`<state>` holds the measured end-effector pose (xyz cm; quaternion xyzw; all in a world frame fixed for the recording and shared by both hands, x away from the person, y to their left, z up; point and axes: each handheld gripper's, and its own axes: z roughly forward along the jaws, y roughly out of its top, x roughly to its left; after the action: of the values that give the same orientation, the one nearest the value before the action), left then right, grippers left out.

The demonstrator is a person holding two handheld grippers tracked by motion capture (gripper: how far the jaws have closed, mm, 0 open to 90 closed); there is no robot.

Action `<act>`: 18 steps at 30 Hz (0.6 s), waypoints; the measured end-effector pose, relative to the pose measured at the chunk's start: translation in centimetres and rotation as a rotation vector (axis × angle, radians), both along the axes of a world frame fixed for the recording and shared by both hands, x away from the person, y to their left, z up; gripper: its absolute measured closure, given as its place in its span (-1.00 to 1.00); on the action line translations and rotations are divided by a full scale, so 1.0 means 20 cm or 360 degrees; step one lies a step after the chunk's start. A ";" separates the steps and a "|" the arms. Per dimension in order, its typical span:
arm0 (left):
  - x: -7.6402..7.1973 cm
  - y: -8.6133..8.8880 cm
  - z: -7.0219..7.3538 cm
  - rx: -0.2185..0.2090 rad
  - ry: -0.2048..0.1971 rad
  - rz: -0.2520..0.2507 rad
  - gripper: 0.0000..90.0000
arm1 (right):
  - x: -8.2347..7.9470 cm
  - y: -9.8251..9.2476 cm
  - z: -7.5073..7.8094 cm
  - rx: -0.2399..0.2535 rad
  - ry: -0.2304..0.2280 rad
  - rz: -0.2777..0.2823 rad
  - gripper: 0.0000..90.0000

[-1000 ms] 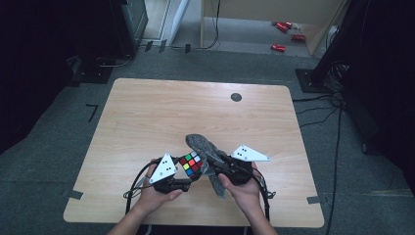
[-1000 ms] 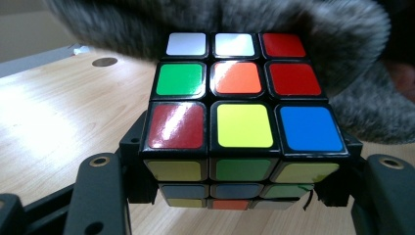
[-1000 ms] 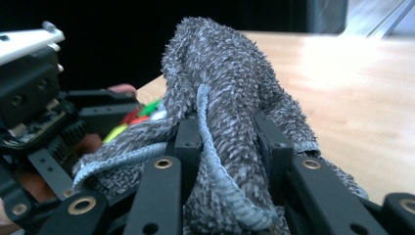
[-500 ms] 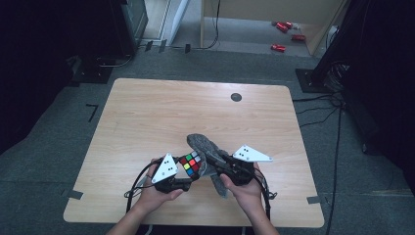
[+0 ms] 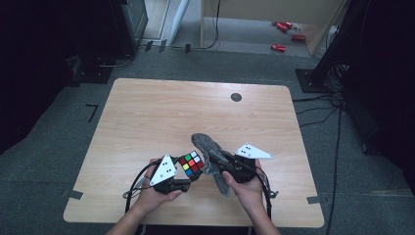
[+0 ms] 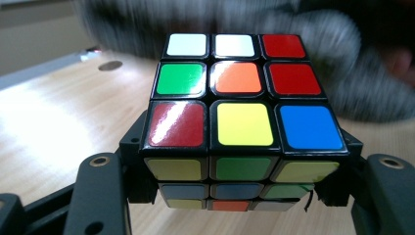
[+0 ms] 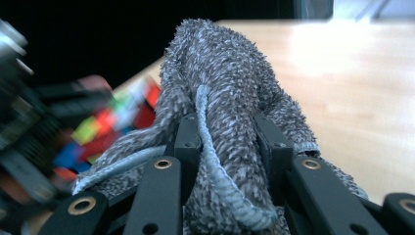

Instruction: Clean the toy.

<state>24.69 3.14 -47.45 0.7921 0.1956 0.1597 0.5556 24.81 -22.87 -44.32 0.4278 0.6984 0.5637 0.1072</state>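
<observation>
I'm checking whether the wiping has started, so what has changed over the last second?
Nothing visibly changed. The left gripper is clamped on the puzzle cube, the right gripper on the grey cloth, both held just above the table as before.

A scrambled puzzle cube (image 6: 242, 115) with black edges is seen near the front of the table, held level above the wood, its top face showing white, red, green, orange, yellow and blue stickers. A grey, fuzzy cloth (image 7: 222, 98) with a paler stitched hem is bunched into a thick fold and lifted off the table, one end drooping towards the front edge. The cloth (image 5: 208, 147) is seen just beside the cube (image 5: 192, 163), at its right.
</observation>
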 end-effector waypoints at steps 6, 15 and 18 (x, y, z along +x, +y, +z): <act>-0.01 -0.01 0.01 0.0006 -0.0024 -0.0011 -0.22 | -0.02 0.06 0.01 -0.0010 -0.0063 0.0071 0.52; 0.00 0.01 0.01 0.0022 -0.0009 0.0026 -0.22 | 0.03 0.03 -0.06 -0.0056 0.0098 0.0031 0.52; 0.00 0.00 0.00 0.0050 0.0007 0.0021 -0.22 | 0.01 0.02 -0.01 -0.0014 0.0035 0.0023 0.52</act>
<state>24.76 3.15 -47.55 0.7998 0.1995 0.1647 0.5416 25.02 -22.45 -44.54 0.4284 0.7051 0.5567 0.0972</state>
